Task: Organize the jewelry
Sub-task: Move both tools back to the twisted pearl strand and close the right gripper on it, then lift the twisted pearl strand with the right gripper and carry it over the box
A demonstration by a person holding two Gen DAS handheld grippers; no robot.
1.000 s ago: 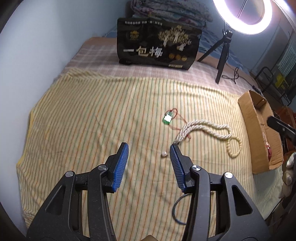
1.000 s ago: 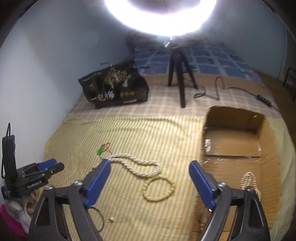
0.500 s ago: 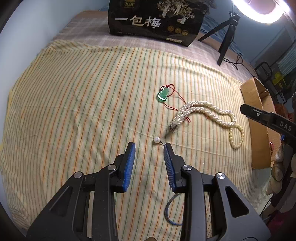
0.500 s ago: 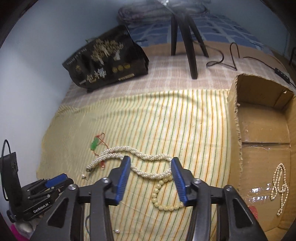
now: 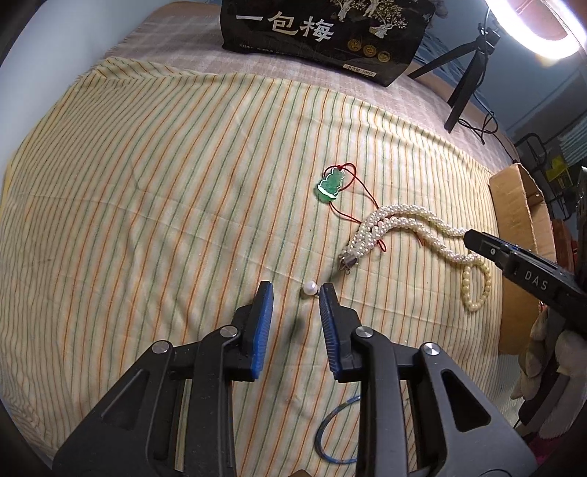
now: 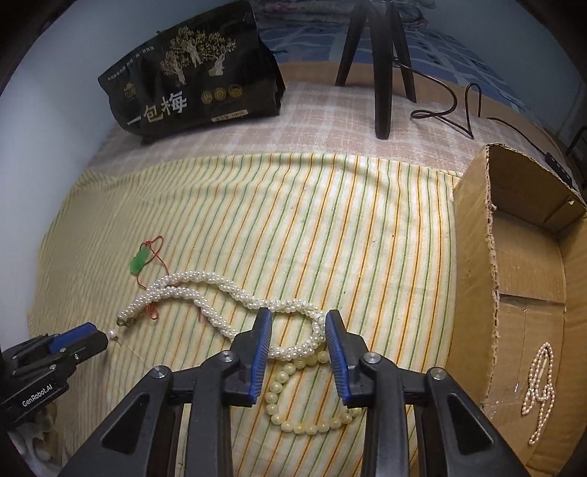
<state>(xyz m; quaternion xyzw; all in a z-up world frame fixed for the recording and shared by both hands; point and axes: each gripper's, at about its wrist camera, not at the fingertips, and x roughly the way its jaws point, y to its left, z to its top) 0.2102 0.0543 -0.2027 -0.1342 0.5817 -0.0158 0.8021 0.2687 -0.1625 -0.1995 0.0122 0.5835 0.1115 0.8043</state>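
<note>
On the striped yellow cloth (image 5: 165,183) lie a green pendant on a red cord (image 5: 330,183), a twisted pearl necklace (image 5: 403,220), a pale bead bracelet (image 5: 477,290) and a single loose pearl (image 5: 309,288). My left gripper (image 5: 296,290) points down at the cloth, its jaws closing. The pearl sits just inside its right fingertip, and the pads do not press on it. My right gripper (image 6: 298,315) is closing over the twisted pearl necklace (image 6: 220,286) where it meets the bead bracelet (image 6: 293,425). Both strands pass between its fingers without being pinched.
A cardboard box (image 6: 473,257) at the right holds a small pearl string (image 6: 539,389). A black printed bag (image 5: 323,33) and a ring-light tripod (image 6: 381,73) stand at the back. A thin blue ring (image 5: 330,433) lies under my left gripper. A wall runs along the left.
Both grippers have sunk toward the cloth and their jaws have narrowed. The left came down around the loose pearl, the right over the necklace and bracelet.
</note>
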